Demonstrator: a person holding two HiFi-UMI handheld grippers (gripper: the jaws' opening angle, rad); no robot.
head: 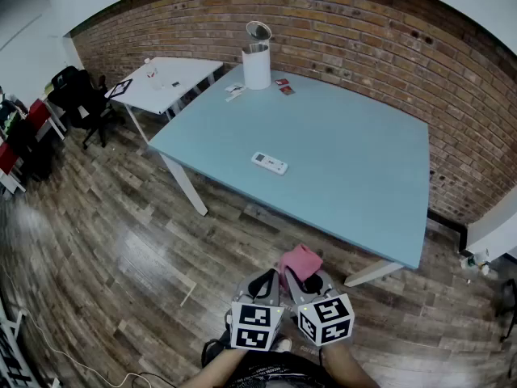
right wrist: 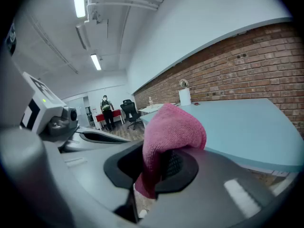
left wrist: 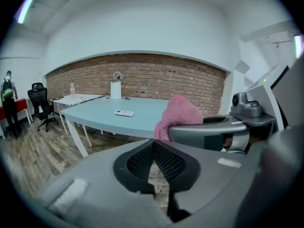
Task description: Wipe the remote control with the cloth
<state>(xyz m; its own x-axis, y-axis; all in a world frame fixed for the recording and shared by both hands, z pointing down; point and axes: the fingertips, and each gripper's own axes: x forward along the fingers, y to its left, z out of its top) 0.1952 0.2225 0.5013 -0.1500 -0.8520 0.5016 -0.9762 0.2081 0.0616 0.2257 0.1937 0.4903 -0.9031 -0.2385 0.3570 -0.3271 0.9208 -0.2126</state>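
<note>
A white remote control (head: 269, 162) lies flat near the middle of the light-blue table (head: 363, 168), and it shows small on the tabletop in the left gripper view as the remote (left wrist: 124, 113). A pink cloth (head: 300, 262) is folded up out of my right gripper (head: 304, 282), whose jaws are shut on the cloth (right wrist: 167, 136). My left gripper (head: 264, 284) is beside it, shut with nothing between its black pads (left wrist: 142, 161). Both grippers hover over the wooden floor, well short of the table's near edge. From the left gripper the cloth (left wrist: 179, 116) appears above the right gripper's body.
A white cylinder with a small fan (head: 257, 57) and small cards (head: 283, 86) stand at the table's far end. A white side table (head: 166, 82) adjoins it on the left, with black office chairs (head: 81, 97) beyond. A brick wall runs behind. A person (right wrist: 106, 109) stands far off.
</note>
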